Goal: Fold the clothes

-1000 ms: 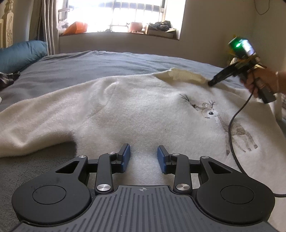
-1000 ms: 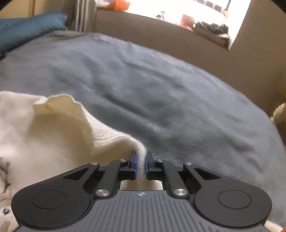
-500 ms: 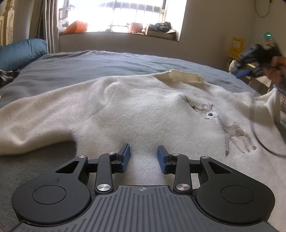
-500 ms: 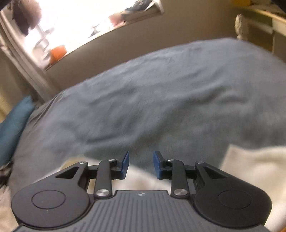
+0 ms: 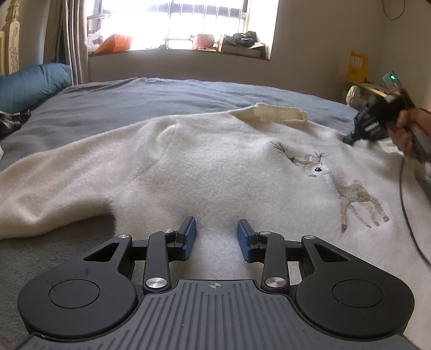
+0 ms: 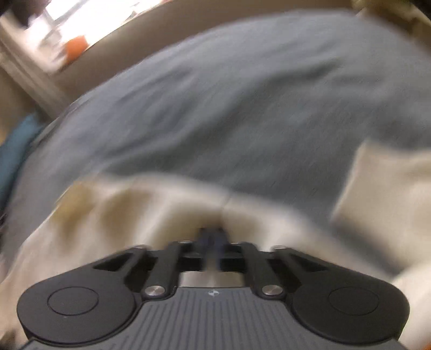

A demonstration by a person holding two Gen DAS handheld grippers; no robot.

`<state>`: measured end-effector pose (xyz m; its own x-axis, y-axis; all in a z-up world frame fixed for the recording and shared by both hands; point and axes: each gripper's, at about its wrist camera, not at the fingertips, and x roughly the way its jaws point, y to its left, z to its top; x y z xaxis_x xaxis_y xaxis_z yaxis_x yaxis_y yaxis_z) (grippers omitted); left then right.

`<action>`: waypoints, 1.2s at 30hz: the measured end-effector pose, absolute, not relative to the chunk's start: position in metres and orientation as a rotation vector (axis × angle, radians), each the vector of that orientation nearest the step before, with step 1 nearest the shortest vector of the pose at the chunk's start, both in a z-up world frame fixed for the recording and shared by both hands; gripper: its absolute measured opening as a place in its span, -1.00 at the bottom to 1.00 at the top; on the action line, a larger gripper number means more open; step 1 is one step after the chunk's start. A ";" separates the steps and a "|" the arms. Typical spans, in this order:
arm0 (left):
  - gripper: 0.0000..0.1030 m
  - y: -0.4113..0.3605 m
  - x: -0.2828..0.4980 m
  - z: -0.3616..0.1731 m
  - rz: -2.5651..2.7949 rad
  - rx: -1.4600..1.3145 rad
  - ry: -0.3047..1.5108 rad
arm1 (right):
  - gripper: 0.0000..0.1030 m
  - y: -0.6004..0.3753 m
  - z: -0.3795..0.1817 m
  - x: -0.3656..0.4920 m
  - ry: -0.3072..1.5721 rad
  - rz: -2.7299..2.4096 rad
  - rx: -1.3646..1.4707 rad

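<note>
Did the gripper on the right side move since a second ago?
Yes. In the left wrist view the right gripper was by the ribbed collar; now it sits farther right, on the sweater near its shoulder.

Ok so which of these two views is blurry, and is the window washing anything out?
Right wrist view: heavy motion blur smears the cream sweater, the grey bedspread and the right gripper, whose jaws look nearly closed on the fabric. Left wrist view: sharp, though the window is blown out to white, the frame edges bow from the fisheye, and the open left gripper is crisp.
</note>
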<state>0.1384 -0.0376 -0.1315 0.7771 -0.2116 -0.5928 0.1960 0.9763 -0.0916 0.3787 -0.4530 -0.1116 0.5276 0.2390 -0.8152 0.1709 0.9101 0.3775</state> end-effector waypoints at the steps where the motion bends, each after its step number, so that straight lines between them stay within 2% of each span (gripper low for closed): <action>1: -0.33 -0.038 0.138 -0.131 -0.219 -0.022 0.644 | -1.00 -0.460 -0.112 0.387 1.001 0.010 0.480; 5: -0.33 -0.038 0.138 -0.131 -0.218 -0.022 0.648 | -0.97 -0.472 -0.088 0.372 0.924 -0.066 0.426; 9: -0.33 -0.037 0.139 -0.131 -0.219 -0.031 0.653 | -0.97 -0.470 -0.068 0.318 0.983 0.120 0.478; 13: -0.32 -0.040 0.141 -0.129 -0.211 -0.032 0.663 | -0.96 -0.454 -0.075 0.260 1.085 0.233 0.463; 17: -0.30 -0.042 0.143 -0.125 -0.204 -0.029 0.683 | -1.00 -0.461 -0.101 0.246 1.135 0.154 0.386; 21: -0.18 -0.041 0.140 -0.116 -0.194 -0.032 0.705 | -1.00 -0.497 -0.101 0.242 1.048 0.091 0.614; 23: -0.08 -0.042 0.132 -0.109 -0.193 -0.038 0.705 | -0.98 -0.487 -0.088 0.230 1.025 0.131 0.567; 27: 0.03 -0.052 0.114 -0.098 -0.234 -0.042 0.718 | -0.96 -0.447 -0.088 0.201 1.121 0.348 0.613; 32: 0.05 -0.072 0.093 -0.097 -0.306 -0.039 0.775 | -0.97 -0.449 -0.120 0.182 1.177 0.289 0.645; 36: 0.09 -0.078 0.077 -0.095 -0.329 -0.037 0.822 | -0.96 -0.493 -0.119 0.149 1.080 0.122 0.810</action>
<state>0.0772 -0.0781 -0.0952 0.6327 -0.3022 -0.7130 0.2738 0.9486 -0.1590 0.1486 -0.4925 -0.1193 0.4942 0.4626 -0.7360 0.2862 0.7129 0.6403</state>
